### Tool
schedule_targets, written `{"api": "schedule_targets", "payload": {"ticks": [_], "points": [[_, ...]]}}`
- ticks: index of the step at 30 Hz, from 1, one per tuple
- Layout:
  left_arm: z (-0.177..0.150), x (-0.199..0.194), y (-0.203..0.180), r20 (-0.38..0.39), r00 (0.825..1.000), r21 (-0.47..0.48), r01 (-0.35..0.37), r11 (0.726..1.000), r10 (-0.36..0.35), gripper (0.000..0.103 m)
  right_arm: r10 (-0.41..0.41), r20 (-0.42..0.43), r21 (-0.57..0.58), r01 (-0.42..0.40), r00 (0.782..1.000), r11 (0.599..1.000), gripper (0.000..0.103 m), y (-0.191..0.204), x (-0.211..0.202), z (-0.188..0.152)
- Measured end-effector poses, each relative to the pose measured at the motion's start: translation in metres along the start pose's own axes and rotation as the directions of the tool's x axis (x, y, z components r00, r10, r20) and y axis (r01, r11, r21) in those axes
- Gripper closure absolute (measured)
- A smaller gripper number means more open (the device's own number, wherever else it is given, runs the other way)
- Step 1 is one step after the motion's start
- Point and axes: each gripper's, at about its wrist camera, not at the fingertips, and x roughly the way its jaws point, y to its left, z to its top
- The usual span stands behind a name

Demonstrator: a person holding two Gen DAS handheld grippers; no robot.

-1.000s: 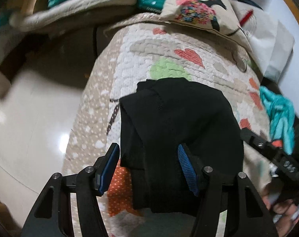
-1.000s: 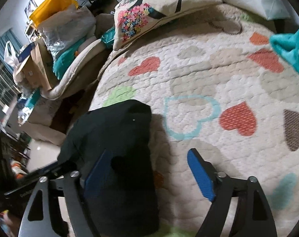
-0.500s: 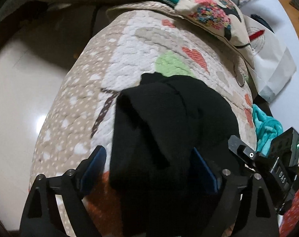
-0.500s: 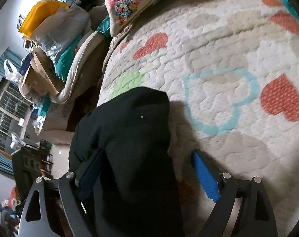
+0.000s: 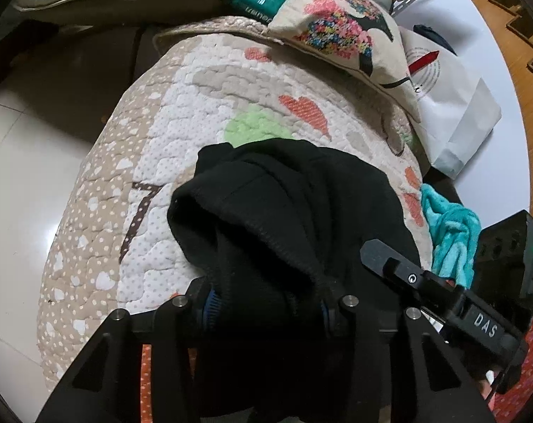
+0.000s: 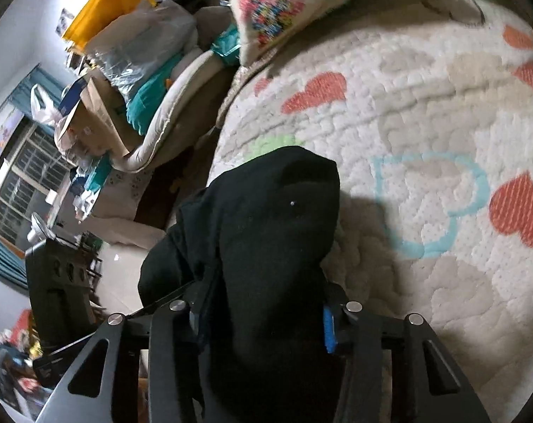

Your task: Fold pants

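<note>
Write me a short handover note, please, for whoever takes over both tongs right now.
Left tongs: shut on the black pants.
Right tongs: shut on the same pants, beside the left.
Pants: bunched in a folded bundle at the near end of the heart-print quilt.
Done: pants folded over, both tongs gripping.
Left: probably lay the bundle flat, smooth it, release.

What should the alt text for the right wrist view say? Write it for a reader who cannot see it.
The right gripper is shut on a bunched fold of black pants above a cream quilt printed with hearts. A floral pillow lies at the far edge, and piled bags and boxes stand to the left.
</note>
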Motion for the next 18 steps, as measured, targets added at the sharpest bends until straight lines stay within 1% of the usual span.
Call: {"api": "schedule_targets", "payload": {"ticks": [3, 5, 9, 14, 16, 18], "points": [[0.004, -0.003, -0.008, 0.018, 1.0, 0.013, 0.009, 1.0, -0.009, 0.061, -0.027, 0.032, -0.036, 0.028, 0.999, 0.999, 0.052, 0.007, -0.01, 0.004], [0.007, -0.005, -0.016, 0.032, 0.999, 0.026, 0.012, 1.0, -0.012, 0.061, -0.035, 0.049, -0.041, 0.037, 0.998, 0.998, 0.052, 0.008, -0.017, 0.006], [0.018, -0.006, -0.036, 0.052, 0.998, 0.051, 0.02, 0.998, -0.023, 0.061, -0.066, 0.06, -0.055, 0.069, 0.996, 0.996, 0.053, 0.008, -0.031, 0.016], [0.03, -0.006, -0.058, 0.066, 0.995, 0.071, 0.07, 0.995, -0.074, 0.061, -0.1, 0.06, -0.045, 0.103, 0.993, 0.994, 0.053, 0.001, -0.049, 0.039], [0.034, -0.006, -0.063, 0.058, 0.995, 0.063, 0.081, 0.995, -0.085, 0.061, -0.112, 0.051, -0.048, 0.114, 0.992, 0.992, 0.053, -0.001, -0.052, 0.048], [0.039, -0.003, -0.066, 0.036, 0.995, 0.025, 0.09, 0.996, -0.091, 0.061, -0.135, 0.041, -0.081, 0.137, 0.99, 0.987, 0.053, 0.001, -0.054, 0.055]]}}
